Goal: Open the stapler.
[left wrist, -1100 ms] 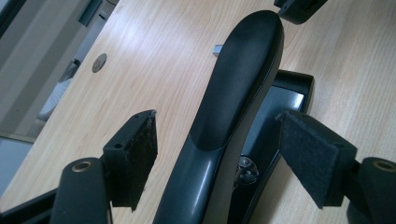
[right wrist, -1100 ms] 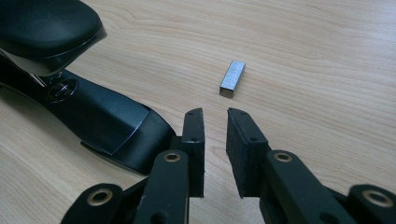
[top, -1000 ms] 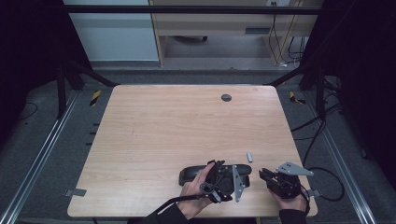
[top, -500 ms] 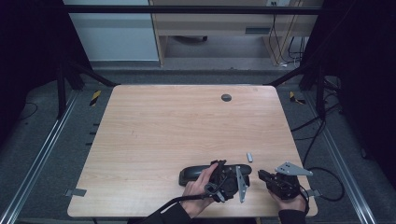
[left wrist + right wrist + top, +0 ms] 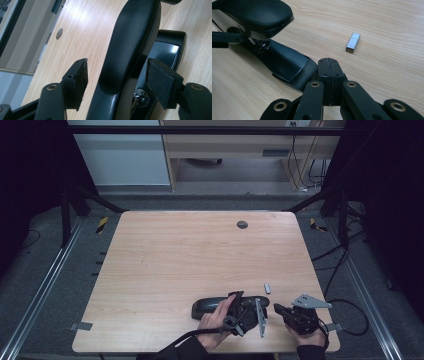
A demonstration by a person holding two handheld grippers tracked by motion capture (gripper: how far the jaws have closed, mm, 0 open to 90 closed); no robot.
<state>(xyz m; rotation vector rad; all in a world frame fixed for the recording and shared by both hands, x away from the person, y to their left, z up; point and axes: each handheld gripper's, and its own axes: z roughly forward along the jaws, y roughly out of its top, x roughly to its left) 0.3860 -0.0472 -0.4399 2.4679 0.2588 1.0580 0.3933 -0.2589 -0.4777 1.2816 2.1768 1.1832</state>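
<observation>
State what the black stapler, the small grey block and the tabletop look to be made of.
Black stapler: probably plastic top and glossy, perhaps metal, base; it mirrors light. Small grey block: likely a metal staple strip, dull silver, finely ribbed. Tabletop: pale wood or laminate, grain visible.

Glossy black plastic on pale wood

The stapler [image 5: 130, 50] at frame centre shows smooth black plastic, its base shinier. The table [image 5: 387, 20] is light wood grain, satin. Upper right, the staple block [image 5: 353, 42] looks dull grey metal; the gripper pads [image 5: 160, 82] look rough and matt.
</observation>
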